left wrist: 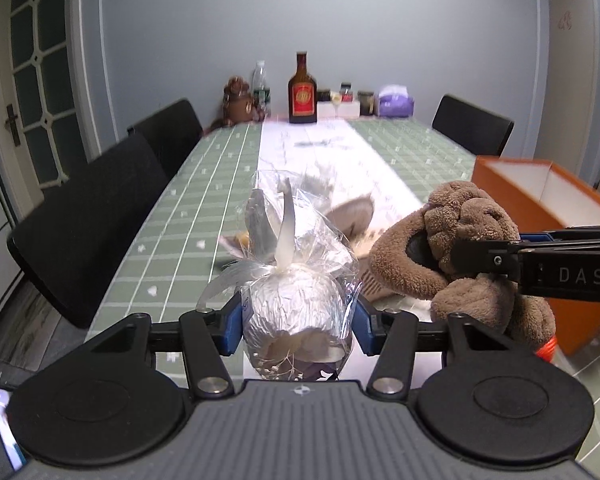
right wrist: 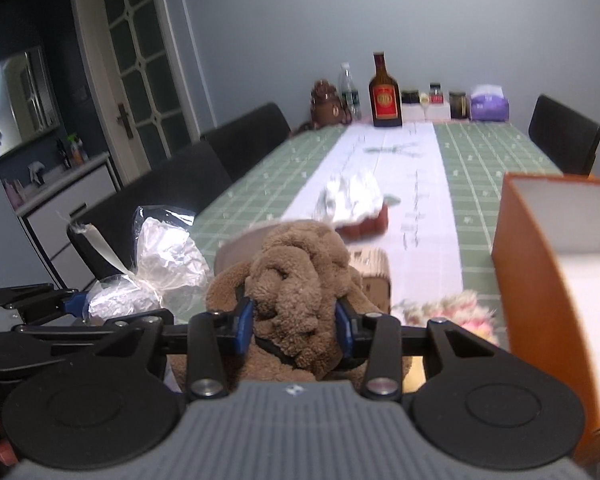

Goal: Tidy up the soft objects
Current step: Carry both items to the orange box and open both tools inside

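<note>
A clear cellophane bundle (left wrist: 290, 300) with a silver foil ball inside, tied with a white ribbon, sits between the blue pads of my left gripper (left wrist: 296, 322), which is shut on it above the table. A brown plush toy (right wrist: 296, 268) is pinched in my right gripper (right wrist: 294, 330), which is shut on it. In the left wrist view the plush toy (left wrist: 468, 216) and the right gripper (left wrist: 436, 258) hang just right of the bundle. In the right wrist view the bundle (right wrist: 156, 264) and the left gripper (right wrist: 74, 300) are at the lower left.
An open orange box (right wrist: 532, 264) with a white inside stands on the right of the table (left wrist: 204, 200). On the white runner lie a foil-wrapped item (right wrist: 352, 200) and pink flowers (right wrist: 452, 308). A bottle (left wrist: 302, 94), jars and a tissue box line the far end. Black chairs (left wrist: 88, 232) flank the table.
</note>
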Available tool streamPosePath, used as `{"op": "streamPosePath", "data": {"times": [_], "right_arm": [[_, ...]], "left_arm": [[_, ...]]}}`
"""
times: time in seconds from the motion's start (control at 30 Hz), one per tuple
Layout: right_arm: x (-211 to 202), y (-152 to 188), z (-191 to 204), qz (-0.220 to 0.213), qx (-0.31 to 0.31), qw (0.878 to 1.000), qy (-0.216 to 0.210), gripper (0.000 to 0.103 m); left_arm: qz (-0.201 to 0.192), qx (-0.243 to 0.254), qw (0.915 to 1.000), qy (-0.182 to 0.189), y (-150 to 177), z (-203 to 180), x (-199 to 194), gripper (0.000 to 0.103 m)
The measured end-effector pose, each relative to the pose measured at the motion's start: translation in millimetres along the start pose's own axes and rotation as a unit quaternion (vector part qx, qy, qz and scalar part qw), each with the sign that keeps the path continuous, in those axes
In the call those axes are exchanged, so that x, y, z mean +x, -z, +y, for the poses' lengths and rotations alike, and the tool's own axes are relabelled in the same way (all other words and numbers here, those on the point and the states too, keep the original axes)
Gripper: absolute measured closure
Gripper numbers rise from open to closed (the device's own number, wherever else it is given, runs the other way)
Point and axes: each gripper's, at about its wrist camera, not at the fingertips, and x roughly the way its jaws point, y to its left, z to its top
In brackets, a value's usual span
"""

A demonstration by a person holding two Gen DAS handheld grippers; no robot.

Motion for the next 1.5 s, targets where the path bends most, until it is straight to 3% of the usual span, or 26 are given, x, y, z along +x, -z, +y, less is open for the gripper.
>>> {"op": "streamPosePath", "data": {"times": [0.2,0.4,0.53,0.8,1.07,1.37,1.5], "right_arm": [[-42.9,-19.8,-16.6,-0.026,-0.001,1.0,-0.002,0.063],[-83.4,-37.9,-42.6,-0.036,-0.027,0.999,0.012,0.063],[-103.3,-52.7,-70.2,-0.028,-0.054,0.997,0.044,0.063],[-121.9,-86.1,-159.0,0.024,-0.053,0.993,0.106,0.062],[-101.9,-99.7,-215.6,0.05,-0.079,0.985,0.142,0.062],[-38.4,-108.7,-259.0,0.091,-0.082,0.984,0.131,0.062],[-8.2,-113.8,-275.2,0.108,-0.08,0.984,0.115,0.062]], "left_arm": [[-0.025,0.012,0.9995,0.016,-23.8,-21.0,-16.6,0.042],[-0.043,0.022,0.997,0.061,-49.3,-62.4,-24.3,0.042],[-0.046,0.033,0.9936,0.098,-64.2,-100.2,-24.8,0.042],[0.016,0.035,0.9795,0.198,-97.2,-171.9,9.5,0.042],[0.065,0.047,0.9691,0.233,-132.9,-226.0,55.3,0.042],[0.117,0.067,0.9694,0.205,-149.0,-250.4,123.3,0.042],[0.144,0.064,0.9659,0.205,-152.6,-248.9,151.8,0.042]]}}
